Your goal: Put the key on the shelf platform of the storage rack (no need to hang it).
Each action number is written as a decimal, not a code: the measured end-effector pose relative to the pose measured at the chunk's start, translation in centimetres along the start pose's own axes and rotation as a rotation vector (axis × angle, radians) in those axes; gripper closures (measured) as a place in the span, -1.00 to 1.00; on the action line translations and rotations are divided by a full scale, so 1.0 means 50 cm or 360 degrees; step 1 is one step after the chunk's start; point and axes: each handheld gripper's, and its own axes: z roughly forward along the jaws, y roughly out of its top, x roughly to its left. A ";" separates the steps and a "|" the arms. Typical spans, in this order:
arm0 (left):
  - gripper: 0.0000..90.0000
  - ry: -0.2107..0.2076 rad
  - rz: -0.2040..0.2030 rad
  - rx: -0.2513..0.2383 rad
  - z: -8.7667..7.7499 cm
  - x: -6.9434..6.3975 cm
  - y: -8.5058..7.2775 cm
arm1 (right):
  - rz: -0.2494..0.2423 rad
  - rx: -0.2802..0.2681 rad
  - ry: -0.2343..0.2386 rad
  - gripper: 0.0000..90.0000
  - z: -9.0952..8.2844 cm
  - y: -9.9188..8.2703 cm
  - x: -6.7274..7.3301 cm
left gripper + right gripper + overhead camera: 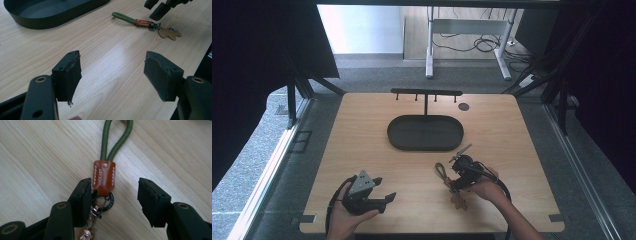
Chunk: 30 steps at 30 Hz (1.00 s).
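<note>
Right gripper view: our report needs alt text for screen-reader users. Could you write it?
Two black jaws of the right gripper stand apart over a keychain lying on a light wooden table. Its orange leather tab sits between them, near one jaw, with a green cord loop beyond.

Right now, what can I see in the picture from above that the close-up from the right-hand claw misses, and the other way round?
From above: the oval black tray, the hook rack behind it, and the left gripper resting apart. The right gripper view alone shows fine detail: lettering on the orange leather tab and the dark metal ring beneath it. Both show the green cord keychain on the wooden table, and the right gripper open around it.
</note>
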 end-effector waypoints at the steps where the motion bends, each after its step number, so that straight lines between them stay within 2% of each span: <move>1: -0.32 0.0000 -0.0002 0.0004 0.000 0.000 0.000 | -0.0013 0.0008 0.0001 0.03 0.005 0.003 0.002; 5: -0.32 -0.0003 -0.0004 0.0013 0.000 0.001 -0.001 | -0.0046 0.0007 -0.0023 0.05 0.015 0.011 0.010; 11: -0.32 -0.0007 -0.0003 0.0016 0.000 0.000 -0.001 | -0.0052 0.0070 -0.0033 0.07 0.040 0.020 0.010; 18: -0.33 0.0016 -0.0008 0.0046 0.007 0.004 -0.006 | -0.0086 0.0065 -0.0057 0.19 0.049 0.026 0.021; 19: -0.33 0.0017 -0.0012 0.0050 0.007 0.005 -0.007 | -0.0082 0.0065 -0.0039 0.30 0.050 0.028 0.020; 23: -0.33 0.0010 -0.0007 0.0052 0.009 0.002 -0.007 | -0.0060 0.0063 0.0008 0.46 0.049 0.029 0.011; 27: -0.33 0.0005 -0.0009 0.0049 0.009 0.001 -0.007 | -0.0059 0.0063 0.0012 0.49 0.048 0.027 0.008; 30: -0.33 0.0011 -0.0015 0.0053 0.010 0.004 -0.009 | -0.0097 0.0072 0.0016 0.50 0.046 0.025 0.006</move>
